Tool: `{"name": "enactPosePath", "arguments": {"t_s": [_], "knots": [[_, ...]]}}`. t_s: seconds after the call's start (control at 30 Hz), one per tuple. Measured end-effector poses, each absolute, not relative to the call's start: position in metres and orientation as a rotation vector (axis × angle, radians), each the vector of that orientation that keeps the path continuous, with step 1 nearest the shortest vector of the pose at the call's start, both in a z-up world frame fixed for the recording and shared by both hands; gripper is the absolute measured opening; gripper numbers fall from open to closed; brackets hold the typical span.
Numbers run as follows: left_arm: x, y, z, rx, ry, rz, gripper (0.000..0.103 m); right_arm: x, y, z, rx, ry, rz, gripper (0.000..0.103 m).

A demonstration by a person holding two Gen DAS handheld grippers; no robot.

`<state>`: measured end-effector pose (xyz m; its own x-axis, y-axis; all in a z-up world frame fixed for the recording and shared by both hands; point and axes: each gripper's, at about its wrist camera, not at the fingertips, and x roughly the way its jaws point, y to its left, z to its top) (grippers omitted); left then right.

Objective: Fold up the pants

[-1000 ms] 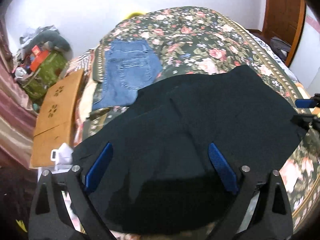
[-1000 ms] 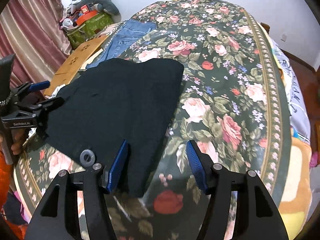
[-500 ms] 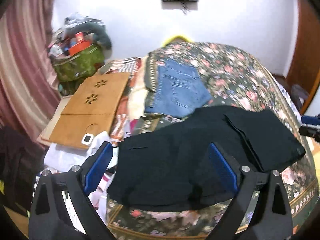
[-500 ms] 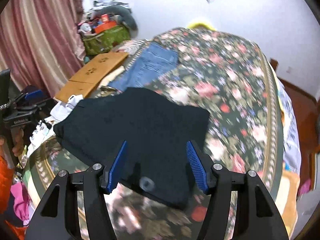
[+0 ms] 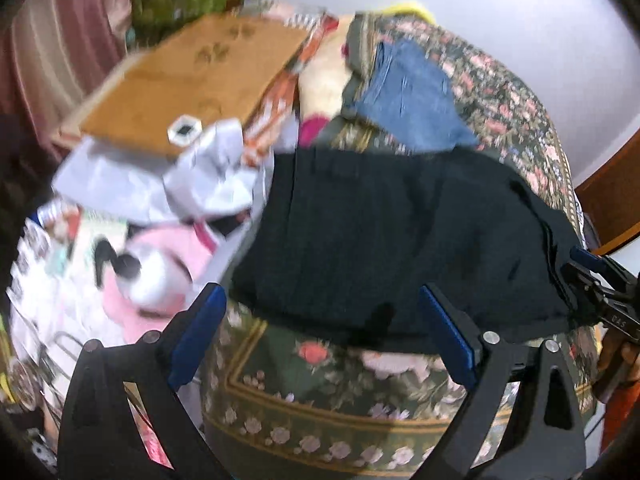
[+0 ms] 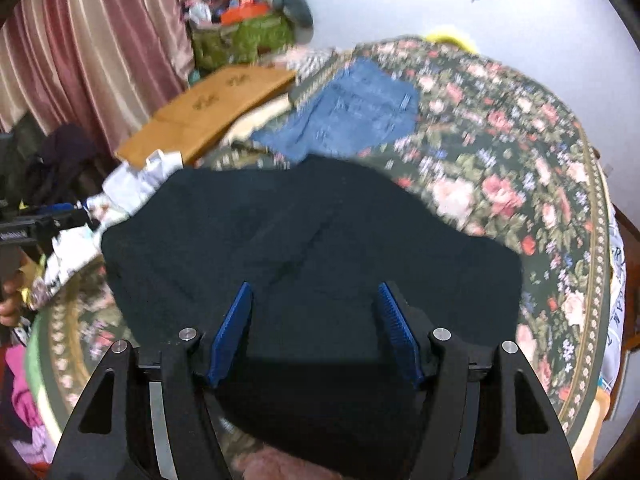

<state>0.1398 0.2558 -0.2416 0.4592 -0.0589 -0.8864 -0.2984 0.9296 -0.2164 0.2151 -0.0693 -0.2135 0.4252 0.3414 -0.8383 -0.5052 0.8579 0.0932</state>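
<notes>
In the left wrist view, the left gripper (image 5: 320, 328) fills the bottom of the frame, its blue-padded fingers (image 5: 196, 336) spread wide apart with nothing between them. Just beyond the fingertips, the rounded edge of the floral bedspread (image 5: 320, 408) is seen at lower centre. The black pants (image 5: 400, 236) are laid folded across that edge in the middle of the frame, stretching toward the right. At the right edge of the frame, the right gripper (image 5: 592, 284) is seen at the end of the pants; whether it is closed on the cloth cannot be told from this view. To the left of the bed, a pink and white soft toy (image 5: 148, 264) and crumpled white cloth (image 5: 208, 176) are seen, blurred. Farther up, a brown cardboard sheet (image 5: 192, 84) lies at upper left, and folded blue jeans (image 5: 408, 100) rest on the bedspread at upper centre.

In the right wrist view, the right gripper (image 6: 314, 332) is seen at bottom centre, its blue pads held apart over the pants (image 6: 280, 240), which fill the centre of the frame. No cloth is seen pinched between the pads. At the left edge, the left gripper (image 6: 48, 220) is partly visible beside the bed. Beyond the pants, the jeans (image 6: 352, 112) lie at upper centre, the cardboard (image 6: 208, 112) to their left, and a striped pink curtain (image 6: 92, 48) hangs at upper left.
</notes>
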Motion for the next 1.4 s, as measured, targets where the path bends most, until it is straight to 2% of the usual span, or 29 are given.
{"name": "enactPosePath", "arguments": {"t_s": [0.2,0.37,0.57,0.67,0.7,0.73,0.77,0.8,0.83,0.9,0.93,1.17,1.4], "knots": [[0.143,0.263,-0.280,-0.591,1.237,0.042,0.097,0.217,-0.077,-0.217,-0.120,1.055,0.567,0.065],[0.156,0.269,-0.299,-0.802,1.259,-0.005,0.097,0.212,-0.075,-0.219,-0.121,1.050,0.581,0.065],[0.176,0.286,-0.326,-1.001,1.319,0.009,0.102,0.214,-0.076,-0.221,-0.108,1.053,0.600,0.065],[0.190,0.290,-0.336,-1.002,1.346,0.037,0.102,0.215,-0.078,-0.222,-0.090,1.054,0.611,0.066],[0.194,0.291,-0.338,-0.991,1.355,0.056,0.097,0.215,-0.079,-0.223,-0.087,1.053,0.612,0.066],[0.194,0.293,-0.339,-0.978,1.359,0.074,0.086,0.215,-0.079,-0.223,-0.083,1.052,0.614,0.066],[0.196,0.294,-0.338,-0.953,1.359,0.100,0.080,0.215,-0.079,-0.223,-0.079,1.052,0.616,0.066],[0.197,0.295,-0.335,-0.920,1.344,0.120,0.068,0.215,-0.079,-0.223,-0.077,1.051,0.617,0.066],[0.196,0.297,-0.334,-0.908,1.328,0.130,0.052,0.215,-0.079,-0.223,-0.075,1.050,0.619,0.067],[0.195,0.296,-0.321,-0.846,1.272,0.153,0.038,0.214,-0.079,-0.223,-0.076,1.048,0.620,0.067],[0.195,0.294,-0.316,-0.811,1.251,0.165,0.023,0.214,-0.079,-0.223,-0.076,1.046,0.620,0.067],[0.197,0.250,-0.219,-0.347,0.997,0.271,0.018,0.208,-0.087,-0.219,-0.048,1.042,0.605,0.066],[0.207,0.184,-0.113,-0.137,0.727,0.174,0.017,0.193,-0.125,-0.206,0.066,1.019,0.577,0.066]]}}
